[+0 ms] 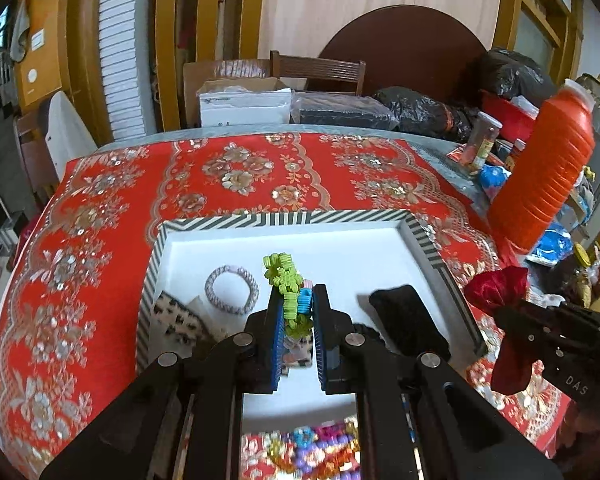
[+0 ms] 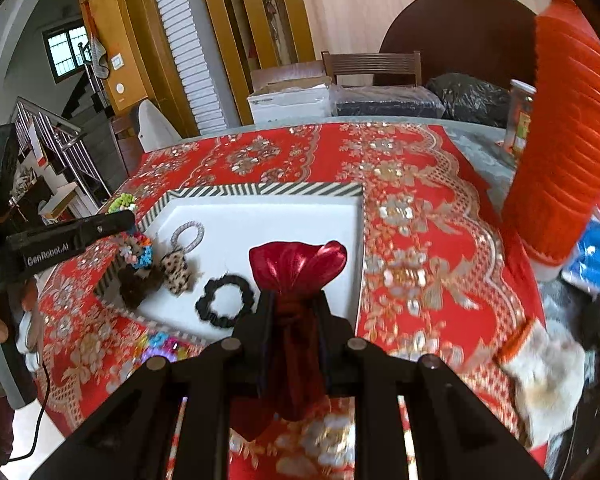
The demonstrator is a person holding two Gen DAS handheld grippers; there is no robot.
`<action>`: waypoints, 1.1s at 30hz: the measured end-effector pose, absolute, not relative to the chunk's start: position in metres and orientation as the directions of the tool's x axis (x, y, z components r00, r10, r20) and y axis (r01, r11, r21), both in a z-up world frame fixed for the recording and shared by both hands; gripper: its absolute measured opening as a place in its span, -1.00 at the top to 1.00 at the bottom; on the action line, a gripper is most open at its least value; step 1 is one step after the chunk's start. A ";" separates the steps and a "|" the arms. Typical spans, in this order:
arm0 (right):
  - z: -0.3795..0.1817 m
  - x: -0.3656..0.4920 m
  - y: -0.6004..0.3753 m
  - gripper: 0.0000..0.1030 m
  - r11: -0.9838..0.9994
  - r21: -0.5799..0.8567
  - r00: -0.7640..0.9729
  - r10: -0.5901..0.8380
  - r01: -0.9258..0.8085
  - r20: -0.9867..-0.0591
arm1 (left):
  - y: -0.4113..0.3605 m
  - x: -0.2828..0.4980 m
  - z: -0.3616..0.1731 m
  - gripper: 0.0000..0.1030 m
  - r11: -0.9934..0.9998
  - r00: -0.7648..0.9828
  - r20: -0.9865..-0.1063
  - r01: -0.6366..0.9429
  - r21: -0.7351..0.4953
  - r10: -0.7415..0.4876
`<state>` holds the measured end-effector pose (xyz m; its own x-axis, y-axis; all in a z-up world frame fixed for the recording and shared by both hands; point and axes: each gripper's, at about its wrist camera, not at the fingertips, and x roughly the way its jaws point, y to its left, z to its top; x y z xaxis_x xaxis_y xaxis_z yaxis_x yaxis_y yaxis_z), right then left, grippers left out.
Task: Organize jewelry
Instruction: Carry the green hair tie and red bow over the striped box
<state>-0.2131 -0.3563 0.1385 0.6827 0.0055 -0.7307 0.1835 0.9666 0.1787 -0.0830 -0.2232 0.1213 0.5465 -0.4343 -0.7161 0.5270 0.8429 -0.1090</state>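
Observation:
My left gripper (image 1: 296, 304) is shut on a green and blue beaded hair tie (image 1: 287, 286), held above the white tray (image 1: 236, 236) with its striped rim. My right gripper (image 2: 294, 300) is shut on a dark red satin scrunchie (image 2: 298, 266), over the tray's near right side. That scrunchie (image 1: 496, 284) and the right gripper (image 1: 512, 312) also show at the right in the left wrist view. In the tray (image 2: 260, 208) lie a grey braided hair tie (image 1: 232, 289), a leopard-print piece (image 2: 177, 270), a black scrunchie (image 2: 225, 300) and a dark furry one (image 2: 138, 284).
A red sequinned cloth (image 1: 112, 216) covers the table. A tall orange plastic bottle (image 1: 544, 176) stands at the right, with jars and bags behind it. Colourful beaded ties (image 2: 162, 342) lie on the cloth before the tray. Boxes and a chair stand beyond the far edge.

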 end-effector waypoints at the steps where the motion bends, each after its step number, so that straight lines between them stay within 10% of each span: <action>1: 0.137 -0.207 -0.358 0.64 0.966 0.180 0.680 0.007 0.183 -0.733 | -0.226 -0.078 0.120 0.69 0.845 0.546 -0.718 0.525 -0.107 -0.431; 33: 0.057 -0.049 -0.400 0.61 0.966 0.098 0.523 -0.043 0.240 -0.851 | -0.282 0.012 0.039 0.60 0.864 0.416 -0.817 0.469 -0.183 -0.399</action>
